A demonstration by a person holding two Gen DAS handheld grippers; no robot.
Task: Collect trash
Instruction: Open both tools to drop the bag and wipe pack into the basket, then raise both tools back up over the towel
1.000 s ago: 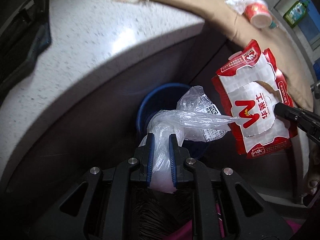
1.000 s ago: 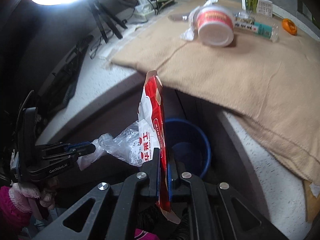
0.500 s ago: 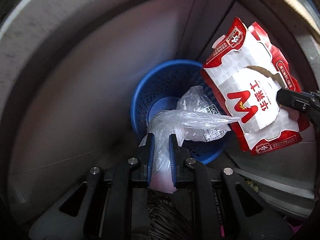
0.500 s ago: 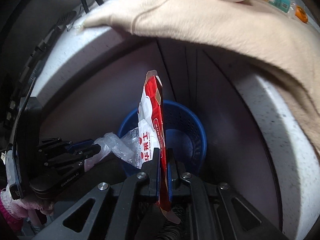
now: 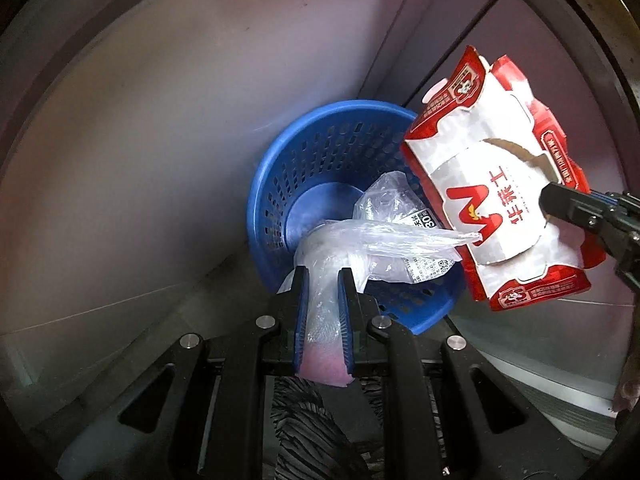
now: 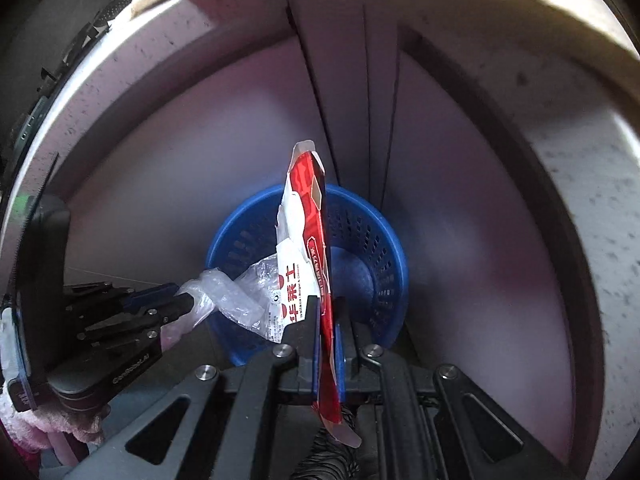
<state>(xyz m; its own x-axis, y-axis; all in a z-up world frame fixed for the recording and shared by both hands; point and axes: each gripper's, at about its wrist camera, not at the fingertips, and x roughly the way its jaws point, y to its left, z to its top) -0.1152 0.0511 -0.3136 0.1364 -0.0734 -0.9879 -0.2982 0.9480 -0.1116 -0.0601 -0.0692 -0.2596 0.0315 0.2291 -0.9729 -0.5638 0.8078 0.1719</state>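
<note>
Above the blue perforated plastic basket [image 5: 320, 184], the left gripper [image 5: 323, 280] jaws pinch a limp, feather-light clear plastic bag [image 5: 384, 240] by its bunched neck, while the right gripper [image 6: 323, 312] jaws clamp a flattened, semi-stiff red-and-white carton [image 6: 308, 248] at its lower edge.

Light is dim and purplish down by the cabinet [image 5: 168, 128], brightest on its middle panels and fading to black at each round fisheye rim. Straight seams bow into curves. Glare streaks the plastic bag [image 5: 384, 236]. The basket [image 6: 372, 240] sits in shadow; the counter edge [image 6: 580, 168] is soft, faintly blurred.
</note>
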